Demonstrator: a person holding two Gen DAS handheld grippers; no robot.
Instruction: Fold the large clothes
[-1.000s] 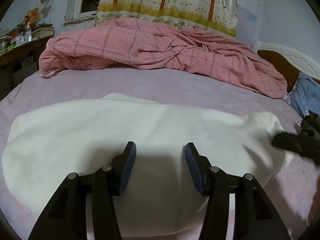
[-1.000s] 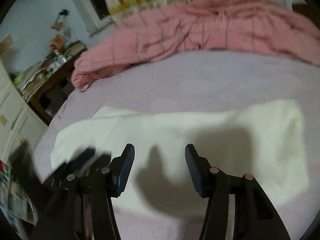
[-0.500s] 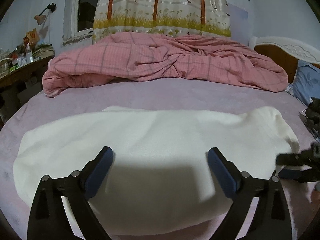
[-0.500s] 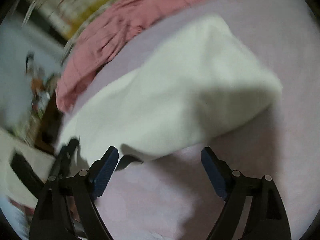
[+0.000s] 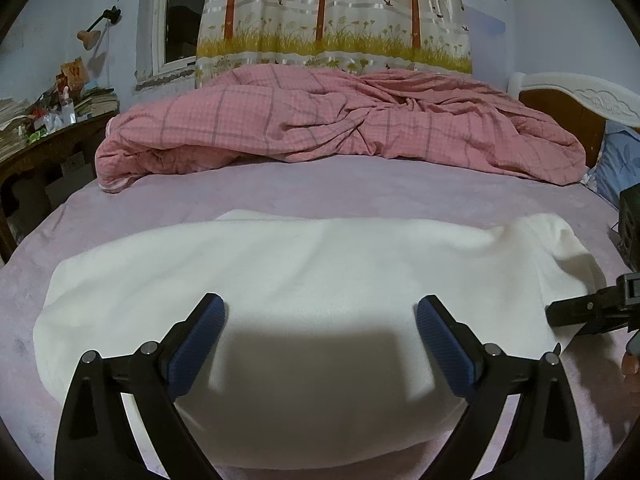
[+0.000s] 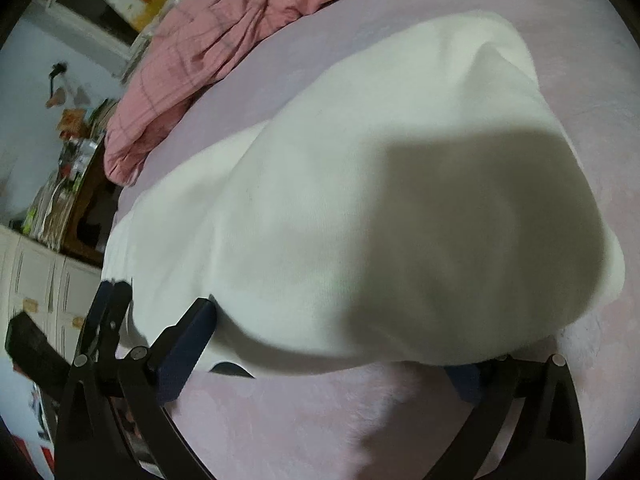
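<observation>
A cream white garment (image 5: 304, 280) lies folded into a long band across the lilac bed sheet (image 5: 320, 192). My left gripper (image 5: 320, 320) hovers over its near middle, open wide, nothing between the blue pads (image 5: 200, 332). My right gripper (image 6: 332, 364) is low at the garment's (image 6: 360, 200) right end. Its jaws are opening, with the cloth's near edge lying between them and draping over the right pad (image 6: 464, 384); neither pad presses on it. Each gripper shows in the other's view: the right gripper (image 5: 580, 316) and the left gripper (image 6: 108, 320).
A rumpled pink plaid quilt (image 5: 340, 120) is heaped along the far side of the bed. A cluttered wooden desk (image 5: 44, 136) stands at the left, a headboard (image 5: 576, 100) and blue pillow (image 5: 616, 160) at the right. White drawers (image 6: 36, 280) stand beside the bed.
Both grippers opened from half shut to wide. The right gripper sank and rolled, closing in on the garment's right end. The left gripper stayed in place and tipped up a little.
</observation>
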